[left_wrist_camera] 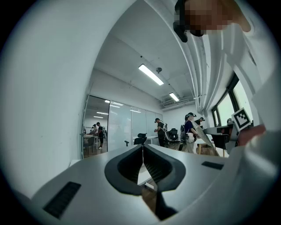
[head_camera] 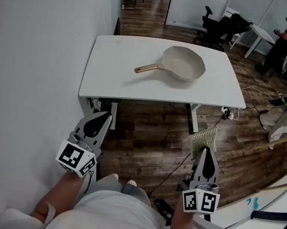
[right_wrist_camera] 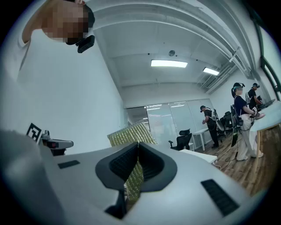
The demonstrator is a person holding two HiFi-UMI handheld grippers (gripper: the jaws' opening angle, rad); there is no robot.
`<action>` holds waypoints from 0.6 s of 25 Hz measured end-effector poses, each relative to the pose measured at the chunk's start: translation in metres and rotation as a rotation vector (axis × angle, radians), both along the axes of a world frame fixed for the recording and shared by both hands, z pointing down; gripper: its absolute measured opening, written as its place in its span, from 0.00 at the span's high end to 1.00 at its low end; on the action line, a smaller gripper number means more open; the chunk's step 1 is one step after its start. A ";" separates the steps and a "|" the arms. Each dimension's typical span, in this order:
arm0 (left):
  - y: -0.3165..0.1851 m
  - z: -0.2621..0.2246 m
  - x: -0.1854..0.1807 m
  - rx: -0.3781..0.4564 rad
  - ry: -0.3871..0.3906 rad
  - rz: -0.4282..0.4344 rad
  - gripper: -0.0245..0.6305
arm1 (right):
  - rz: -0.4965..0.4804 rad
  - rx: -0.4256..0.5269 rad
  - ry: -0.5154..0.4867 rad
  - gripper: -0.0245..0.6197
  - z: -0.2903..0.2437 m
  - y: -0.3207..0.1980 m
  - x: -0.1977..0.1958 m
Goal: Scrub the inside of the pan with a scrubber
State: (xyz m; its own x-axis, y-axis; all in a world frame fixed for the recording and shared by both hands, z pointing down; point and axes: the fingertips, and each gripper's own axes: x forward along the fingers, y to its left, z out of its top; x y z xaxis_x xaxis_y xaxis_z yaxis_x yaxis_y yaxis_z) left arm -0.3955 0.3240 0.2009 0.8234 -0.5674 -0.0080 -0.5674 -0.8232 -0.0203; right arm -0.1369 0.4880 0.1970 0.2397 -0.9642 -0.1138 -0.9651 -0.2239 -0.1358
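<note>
A cream pan (head_camera: pixel 184 63) with a copper handle (head_camera: pixel 146 68) sits on the white table (head_camera: pixel 112 76), its handle pointing left. Both grippers hang well short of the table, over the wood floor. My right gripper (head_camera: pixel 205 149) is shut on a flat yellow-green scrubber (head_camera: pixel 203 139), which sticks up past its jaws; in the right gripper view the scrubber (right_wrist_camera: pixel 131 135) stands clamped between the dark pads. My left gripper (head_camera: pixel 102 117) is shut with nothing in it, and in the left gripper view its pads (left_wrist_camera: pixel 143 151) meet.
A white wall (head_camera: pixel 28 70) runs close along the left. Cables and a power strip (head_camera: pixel 228 113) lie on the floor by the table's right end. Office chairs (head_camera: pixel 218 26) and a person (head_camera: pixel 281 43) stand beyond the table. A curved white counter (head_camera: pixel 254 225) lies at the lower right.
</note>
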 end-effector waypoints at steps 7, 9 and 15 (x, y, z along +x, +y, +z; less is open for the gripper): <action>-0.009 0.000 -0.004 -0.010 0.005 -0.009 0.94 | -0.007 -0.004 -0.001 0.92 -0.002 -0.008 -0.001; -0.012 -0.001 -0.003 -0.011 0.007 -0.015 0.94 | -0.010 -0.005 0.000 0.92 -0.003 -0.010 0.001; -0.012 0.000 0.001 -0.007 0.011 -0.019 0.94 | -0.024 0.021 -0.021 0.92 -0.006 -0.009 0.006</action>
State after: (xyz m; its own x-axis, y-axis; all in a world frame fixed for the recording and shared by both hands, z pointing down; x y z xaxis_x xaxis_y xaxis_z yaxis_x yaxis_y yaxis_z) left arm -0.3946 0.3125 0.2008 0.8124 -0.5829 -0.0135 -0.5830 -0.8124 -0.0083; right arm -0.1309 0.4787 0.1907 0.2186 -0.9672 -0.1292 -0.9672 -0.1972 -0.1604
